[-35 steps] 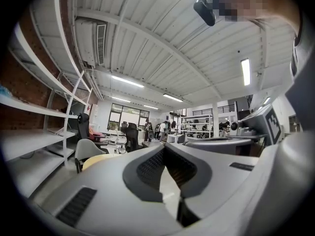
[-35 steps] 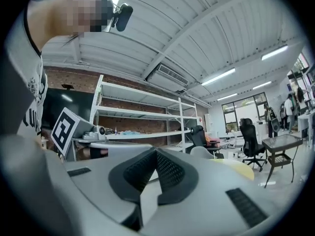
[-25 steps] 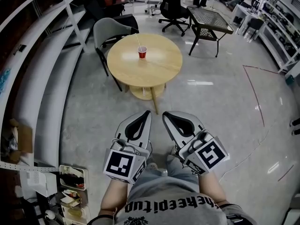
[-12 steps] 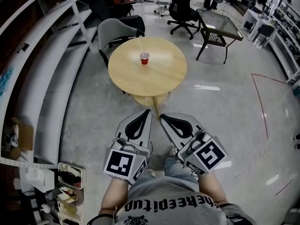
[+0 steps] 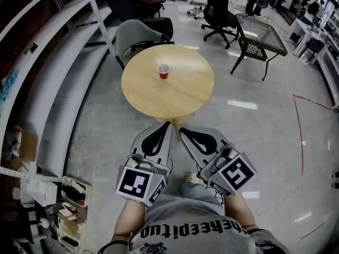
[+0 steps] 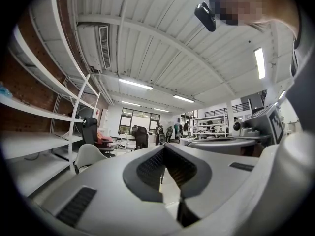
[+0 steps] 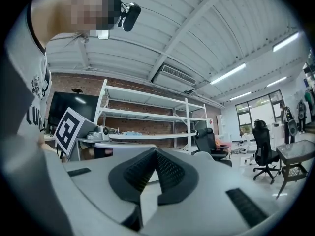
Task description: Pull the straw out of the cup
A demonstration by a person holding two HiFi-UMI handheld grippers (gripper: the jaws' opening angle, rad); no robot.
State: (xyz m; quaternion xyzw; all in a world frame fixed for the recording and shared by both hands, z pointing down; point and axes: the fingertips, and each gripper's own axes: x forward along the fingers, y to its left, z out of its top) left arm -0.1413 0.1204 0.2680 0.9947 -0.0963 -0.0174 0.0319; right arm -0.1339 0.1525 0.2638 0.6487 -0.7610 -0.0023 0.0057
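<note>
My left gripper (image 5: 167,126) and right gripper (image 5: 183,131) are both closed on nothing, side by side. The red cup (image 5: 163,72), its straw (image 5: 159,57) standing inside, sits well ahead on the round table (image 5: 185,97).

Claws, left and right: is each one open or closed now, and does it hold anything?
Left claw: closed, holding nothing.
Right claw: closed, holding nothing.
</note>
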